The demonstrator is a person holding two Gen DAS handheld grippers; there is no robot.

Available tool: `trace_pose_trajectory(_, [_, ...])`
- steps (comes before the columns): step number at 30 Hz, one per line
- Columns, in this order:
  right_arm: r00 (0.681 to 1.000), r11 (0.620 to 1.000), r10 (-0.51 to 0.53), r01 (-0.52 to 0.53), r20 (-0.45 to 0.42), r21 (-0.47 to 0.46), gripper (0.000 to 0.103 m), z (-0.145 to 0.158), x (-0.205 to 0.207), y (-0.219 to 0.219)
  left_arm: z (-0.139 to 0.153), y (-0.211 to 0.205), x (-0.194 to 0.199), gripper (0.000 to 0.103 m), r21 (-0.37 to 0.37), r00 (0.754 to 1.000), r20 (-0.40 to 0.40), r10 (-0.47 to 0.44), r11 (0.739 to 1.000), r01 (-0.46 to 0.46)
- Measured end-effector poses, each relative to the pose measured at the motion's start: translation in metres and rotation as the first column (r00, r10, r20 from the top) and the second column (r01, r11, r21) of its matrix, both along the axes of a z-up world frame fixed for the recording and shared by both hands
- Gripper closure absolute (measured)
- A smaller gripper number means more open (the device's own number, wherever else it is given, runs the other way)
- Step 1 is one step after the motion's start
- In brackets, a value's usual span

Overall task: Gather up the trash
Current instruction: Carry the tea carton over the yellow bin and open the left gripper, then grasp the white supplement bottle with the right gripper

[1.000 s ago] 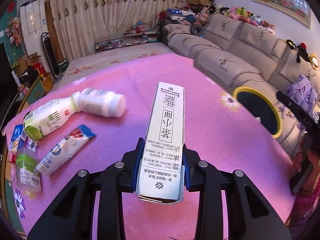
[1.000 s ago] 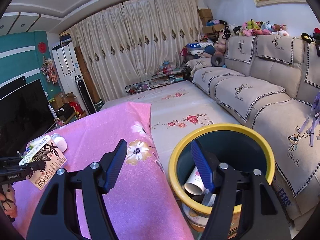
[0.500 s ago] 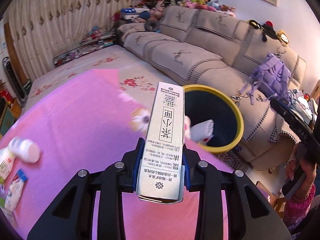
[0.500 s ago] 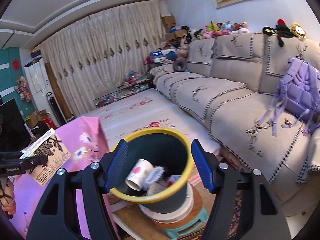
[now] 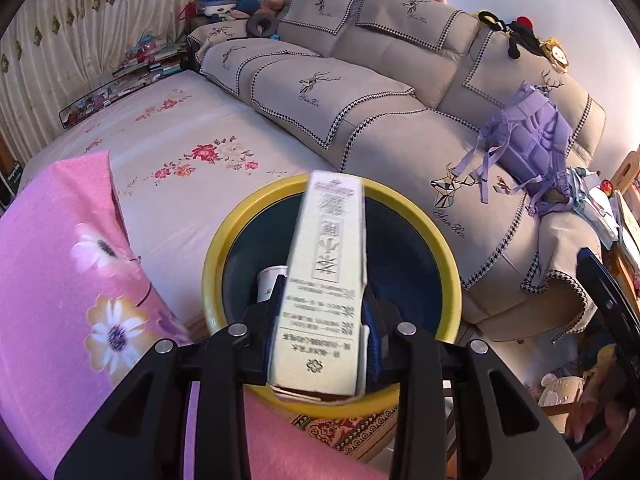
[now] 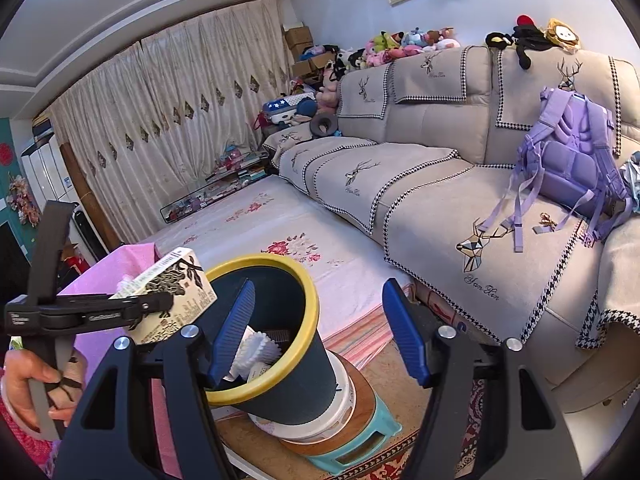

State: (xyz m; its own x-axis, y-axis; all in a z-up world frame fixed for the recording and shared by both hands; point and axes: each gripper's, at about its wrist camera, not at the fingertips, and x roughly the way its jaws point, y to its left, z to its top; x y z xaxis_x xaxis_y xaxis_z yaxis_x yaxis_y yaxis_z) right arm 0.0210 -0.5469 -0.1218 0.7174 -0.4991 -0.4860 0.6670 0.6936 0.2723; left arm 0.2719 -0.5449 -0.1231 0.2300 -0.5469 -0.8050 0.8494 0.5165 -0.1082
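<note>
Carried off the pink worktop, the tea carton (image 5: 324,276) is now hanging over the yellow-rimmed trash bin (image 5: 448,268), between the left hand-held gripper (image 5: 320,344)'s opening jaws. Drop step; next, a clean release. Right hand-held gripper (image 6: 316,332) is gaping wide, empty.

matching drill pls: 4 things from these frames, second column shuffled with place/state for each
1. tea box
2. purple backpack
3. trash bin
4. right hand-held gripper

A. lies on the sofa
B. stands on a white tub on a stool
C. between the left hand-held gripper's jaws, which are opening, above the bin's mouth
D. open, holding nothing

Pairs: 1-C, 2-A, 3-B, 4-D
</note>
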Motion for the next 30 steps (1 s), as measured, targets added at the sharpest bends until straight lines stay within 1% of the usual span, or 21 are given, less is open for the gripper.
trace_pose_trajectory(1, [1.0,1.0,0.001,-0.001,-0.001,0.007,0.04,-0.001,0.001,-0.001,-0.002,-0.003,0.002,0.063,0.004,1.0,0.012,0.014,1.0,-0.014])
trace_pose_trajectory(2, [1.0,1.0,0.006,-0.006,-0.001,0.013,0.04,-0.001,0.003,-0.002,-0.002,-0.003,0.004,0.05,0.007,0.999,0.023,0.032,0.999,-0.033])
trace_pose_trajectory(3, [1.0,1.0,0.013,-0.013,-0.002,0.016,0.04,-0.002,0.004,-0.001,-0.001,-0.001,0.005,0.04,0.003,0.998,0.029,0.047,0.999,-0.047])
trace_pose_trajectory(4, [1.0,1.0,0.02,-0.02,-0.002,0.017,0.04,-0.002,0.007,0.001,0.001,0.003,0.006,0.038,-0.006,0.997,0.036,0.062,0.998,-0.061])
trace_pose_trajectory(6, [0.999,0.999,0.039,-0.039,0.0,0.018,0.04,-0.002,0.011,0.006,0.012,0.019,0.004,0.038,-0.035,0.995,0.053,0.089,0.996,-0.087])
trace_pose_trajectory(8, [0.998,0.998,0.059,-0.059,0.005,0.017,0.04,0.0,0.016,0.012,0.028,0.052,0.002,0.038,-0.079,0.988,0.085,0.126,0.99,-0.119])
trace_pose_trajectory(10, [0.997,0.997,0.08,-0.08,0.007,0.02,0.04,0.0,0.022,0.019,0.045,0.091,-0.005,0.036,-0.132,0.973,0.132,0.189,0.976,-0.172])
trace_pose_trajectory(11, [0.996,0.996,0.09,-0.09,0.006,0.021,0.04,0.001,0.025,0.022,0.053,0.114,-0.007,0.032,-0.157,0.963,0.148,0.225,0.967,-0.202])
trace_pose_trajectory(12, [0.995,0.994,0.104,-0.104,0.005,0.022,0.04,0.001,0.029,0.027,0.059,0.137,-0.009,0.029,-0.184,0.951,0.16,0.265,0.954,-0.235])
trace_pose_trajectory(13, [0.993,0.993,0.117,-0.117,0.006,0.021,0.04,0.001,0.032,0.031,0.066,0.161,-0.011,0.028,-0.209,0.937,0.169,0.306,0.94,-0.269])
trace_pose_trajectory(16, [0.986,0.986,0.165,-0.165,0.01,0.026,0.04,0.002,0.044,0.045,0.08,0.237,-0.018,0.026,-0.262,0.871,0.211,0.444,0.884,-0.388])
trace_pose_trajectory(18, [0.98,0.979,0.201,-0.201,0.016,0.023,0.04,0.005,0.053,0.056,0.086,0.287,-0.024,0.022,-0.289,0.805,0.249,0.539,0.834,-0.47])
trace_pose_trajectory(19, [0.976,0.976,0.215,-0.215,0.017,0.016,0.04,0.007,0.056,0.063,0.087,0.312,-0.026,0.021,-0.301,0.77,0.265,0.58,0.809,-0.506])
trace_pose_trajectory(22, [0.964,0.964,0.266,-0.266,0.018,-0.011,0.04,0.015,0.069,0.084,0.087,0.384,-0.032,0.019,-0.323,0.659,0.297,0.69,0.723,-0.611])
trace_pose_trajectory(23, [0.958,0.959,0.284,-0.284,0.019,-0.018,0.04,0.018,0.074,0.091,0.085,0.408,-0.034,0.019,-0.324,0.612,0.31,0.728,0.686,-0.652])
trace_pose_trajectory(27, [0.934,0.934,0.357,-0.356,0.021,-0.021,0.039,0.027,0.094,0.116,0.072,0.494,-0.035,0.018,-0.355,0.469,0.295,0.832,0.551,-0.755])
trace_pose_trajectory(28, [0.926,0.926,0.376,-0.376,0.016,-0.025,0.039,0.029,0.1,0.123,0.067,0.512,-0.035,0.018,-0.354,0.437,0.292,0.85,0.521,-0.777])
trace_pose_trajectory(30, [0.91,0.909,0.415,-0.414,0.009,-0.032,0.038,0.033,0.111,0.137,0.055,0.543,-0.032,0.018,-0.347,0.4,0.28,0.873,0.48,-0.805])
